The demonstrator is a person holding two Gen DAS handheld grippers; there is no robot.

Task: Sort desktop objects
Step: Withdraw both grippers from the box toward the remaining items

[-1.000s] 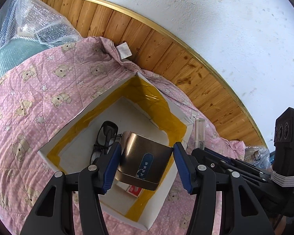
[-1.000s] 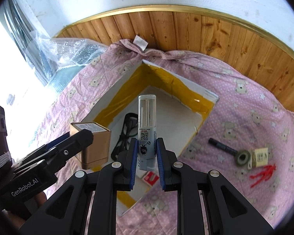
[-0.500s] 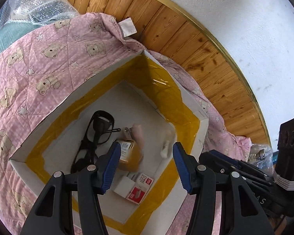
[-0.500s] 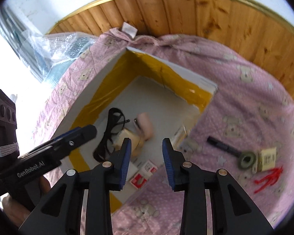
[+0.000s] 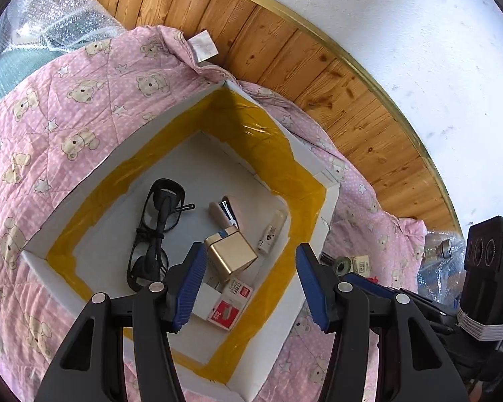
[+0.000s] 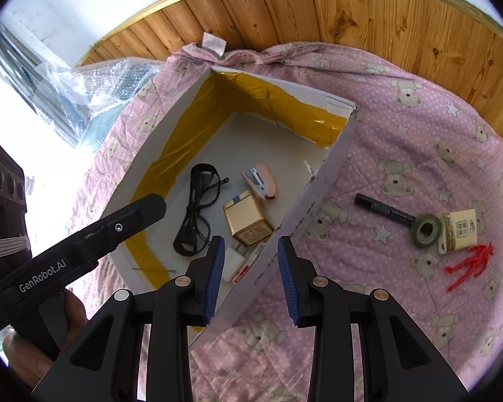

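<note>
- Two views, left wrist first: the left gripper [image 5: 249,283] hangs over the white box [image 5: 322,207] with its blue pads spread wide and nothing between them.
- On the box floor lie black glasses [image 5: 156,231], a pink stapler [image 5: 223,212], a gold tin [image 5: 231,254], a small white tube [image 5: 271,232] near the far wall, and a red-and-white staple pack [image 5: 229,303].
- Right wrist view: the right gripper [image 6: 251,276] is also released and empty, poised above the box's near wall.
- Four things wait on the pink quilt [image 6: 402,154], well apart from the box: a black marker [image 6: 382,209] touching a tape roll [image 6: 427,229], a tan card pack [image 6: 459,231] just beside the roll, and a red plastic piece [image 6: 471,264].
- The marker looks light, stiff and smooth, so I would pinch it across mid-barrel; it could roll on the soft quilt.
- The tape roll seems rigid; grip across its rim, clear of the card pack.
- The red piece looks thin and springy, likely fiddly.
</note>
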